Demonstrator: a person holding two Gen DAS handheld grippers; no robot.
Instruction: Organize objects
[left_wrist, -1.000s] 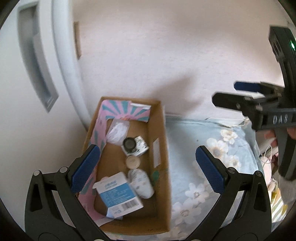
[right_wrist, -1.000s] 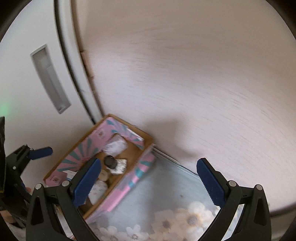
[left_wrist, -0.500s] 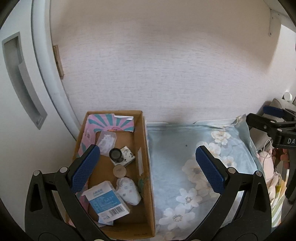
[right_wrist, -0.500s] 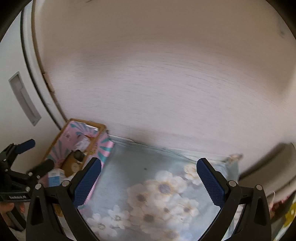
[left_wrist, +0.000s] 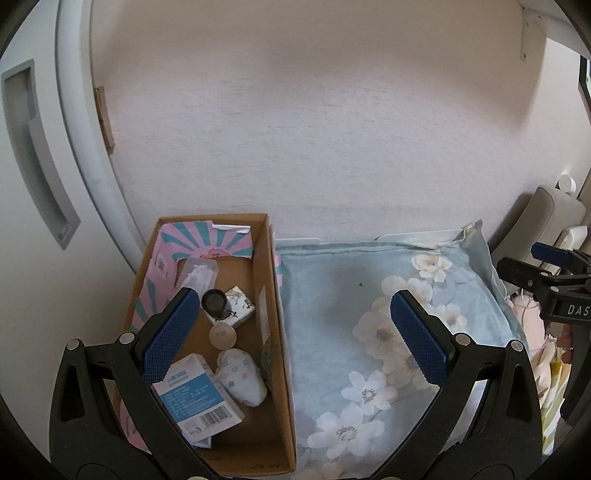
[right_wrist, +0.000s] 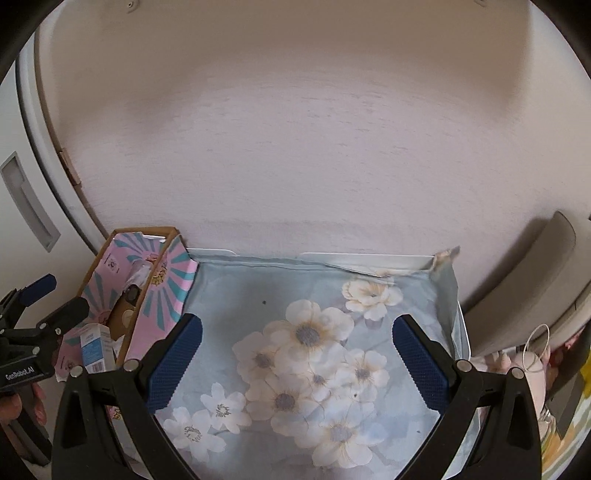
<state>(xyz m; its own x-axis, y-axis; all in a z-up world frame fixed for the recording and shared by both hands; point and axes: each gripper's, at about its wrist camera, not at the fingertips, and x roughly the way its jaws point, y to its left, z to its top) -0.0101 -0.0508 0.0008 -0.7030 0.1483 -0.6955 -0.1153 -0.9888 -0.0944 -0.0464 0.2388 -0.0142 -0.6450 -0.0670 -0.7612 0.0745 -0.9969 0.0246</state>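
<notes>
Both the left claw (left_wrist: 291, 336) and right claw (right_wrist: 297, 354) hang released, empty; reaching carelessly could tip the cardboard box (left_wrist: 279, 369) at the left off the flowered cloth (right_wrist: 295, 295).

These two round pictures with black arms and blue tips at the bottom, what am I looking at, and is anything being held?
There is no robot here. A person holds a hand tool in each hand, and each tool ends in a two-fingered claw with blue pads. A wide-angle camera on each tool looks forward along its fingers, which gives the round, bent look.

One picture comes from the left claw. Below it is an open cardboard box holding a blue and white carton, a small round lid, a black cap and a white patterned pouch.

The other picture comes from the right claw, which is over a pale blue flowered cloth beside the box. Each tool also shows at the edge of the other's picture.

Both claws are open with nothing between the fingers.
</notes>
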